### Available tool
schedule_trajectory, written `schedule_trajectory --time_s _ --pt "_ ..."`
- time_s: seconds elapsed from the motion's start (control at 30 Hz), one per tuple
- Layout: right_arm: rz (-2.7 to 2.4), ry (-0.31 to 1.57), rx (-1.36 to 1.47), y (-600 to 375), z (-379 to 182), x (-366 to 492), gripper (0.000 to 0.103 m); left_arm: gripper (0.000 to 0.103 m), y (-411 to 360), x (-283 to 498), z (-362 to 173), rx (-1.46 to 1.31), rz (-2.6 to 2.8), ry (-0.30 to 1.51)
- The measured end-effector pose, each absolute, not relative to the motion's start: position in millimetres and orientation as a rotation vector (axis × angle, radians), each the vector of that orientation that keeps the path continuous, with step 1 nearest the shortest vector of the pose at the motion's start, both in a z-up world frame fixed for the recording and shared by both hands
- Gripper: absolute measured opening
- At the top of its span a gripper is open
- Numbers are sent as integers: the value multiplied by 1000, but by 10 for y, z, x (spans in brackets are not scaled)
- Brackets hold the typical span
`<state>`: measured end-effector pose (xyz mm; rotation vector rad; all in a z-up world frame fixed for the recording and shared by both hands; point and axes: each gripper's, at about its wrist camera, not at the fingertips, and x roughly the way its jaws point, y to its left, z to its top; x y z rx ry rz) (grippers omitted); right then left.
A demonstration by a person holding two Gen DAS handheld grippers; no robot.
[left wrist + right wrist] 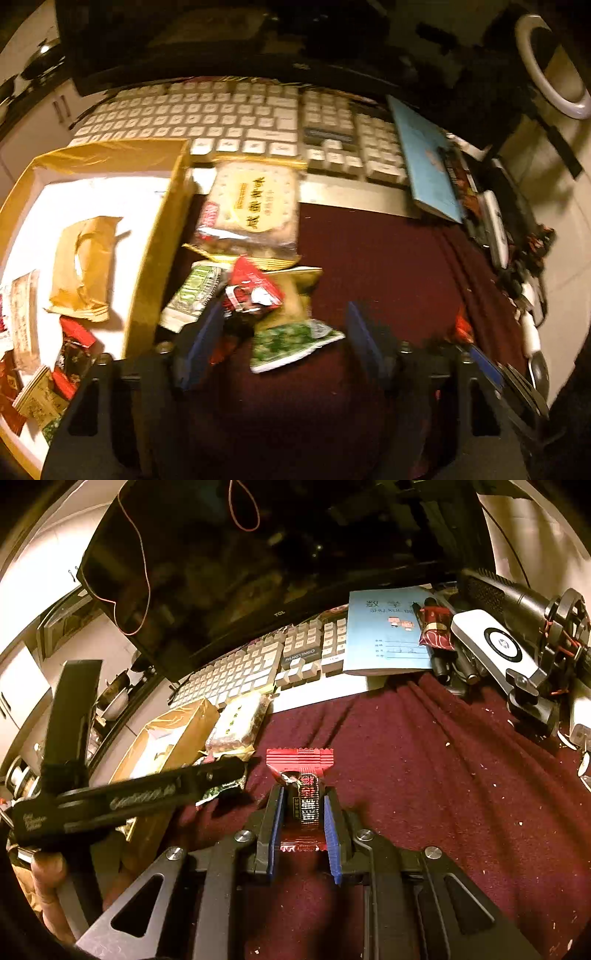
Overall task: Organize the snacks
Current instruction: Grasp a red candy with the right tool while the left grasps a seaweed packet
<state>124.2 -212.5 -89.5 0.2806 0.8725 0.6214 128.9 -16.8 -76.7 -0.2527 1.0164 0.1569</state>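
far left, along the left edge of the maroon cloth [388, 266]: a gold cardboard box [162, 236], open-topped, white inside, already holding a tan packet [83, 267] and several small red and patterned wrappers near its close corner. just right of the box wall, touching or nearly so: a loose pile of snacks. at the pile's far end, against the keyboard [229, 118], a large cracker pack [255, 210] with yellow lettering; nearer, a green-and-white sachet [194, 295], a red packet [255, 286] lying over it, and closest, a green-patterned sachet [295, 341].

left gripper [284, 343] spread wide, holding nothing, fingers straddling the near end of the pile; green-patterned sachet lying between them, long axis slanting across the gap rather than along the fingers. blurred frame, so exact contact cannot be told.

further right, toward the middle of the cloth: right gripper [303, 812] closed narrow on a red candy bar [301, 794], bar's long axis running straight forward along the fingers, crimped far end sticking out past the tips. seemingly lifted clear of the cloth, though height is hard to read.

decisive relation: box lies to the left and ahead of the held bar, with the left gripper's body crossing between them in the right wrist view. left gripper much nearer the box and the pile. likely need: carry the bar leftward over the box wall without clipping the other tool.

far right edge: blue exercise book [388, 631], pens and gadgets, not part of the job.
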Motion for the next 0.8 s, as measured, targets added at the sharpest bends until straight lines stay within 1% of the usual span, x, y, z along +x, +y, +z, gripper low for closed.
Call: schedule_trajectory --time_s 0.03,0.07,0.13,0.2,0.23,0.27,0.3,0.37,0.47,0.53,0.67,0.73,0.77,0.8 --pt "621 871 280 -2129 -894 1227 21 54 -158 1260 -752 -272 140 1012" --pt "622 869 284 -2136 -895 1228 21 46 -161 1228 -743 -303 91 1016" --pt "618 858 295 -2163 -890 1221 21 44 -170 1152 -757 -382 -32 1046" --pt "615 858 298 -2167 -891 1221 21 44 -159 1098 -742 -357 23 1028" --pt "617 861 298 -2165 -893 1224 21 45 -145 1095 -738 -333 68 1019" --pt "617 861 300 -2165 -894 1226 21 48 -125 1092 -740 -322 96 1019" --pt "618 858 302 -2172 -891 1221 21 54 -106 1103 -754 -337 88 1026" --pt "619 851 305 -2181 -882 1207 21 59 -76 1105 -763 -373 82 1039" --pt "622 861 305 -2173 -891 1217 21 61 -155 1206 -730 -349 121 1045" --pt "624 863 312 -2184 -893 1217 21 67 -179 1345 -767 -359 147 1064" --pt "625 868 314 -2181 -895 1223 21 67 -227 1515 -875 -341 213 1094" --pt "624 868 320 -2190 -897 1224 21 64 -297 1512 -898 -298 244 1087" --pt "624 867 320 -2191 -895 1228 21 56 -320 1468 -898 -291 252 1083" --pt "623 867 319 -2190 -894 1226 21 45 -339 1423 -893 -292 250 1078"
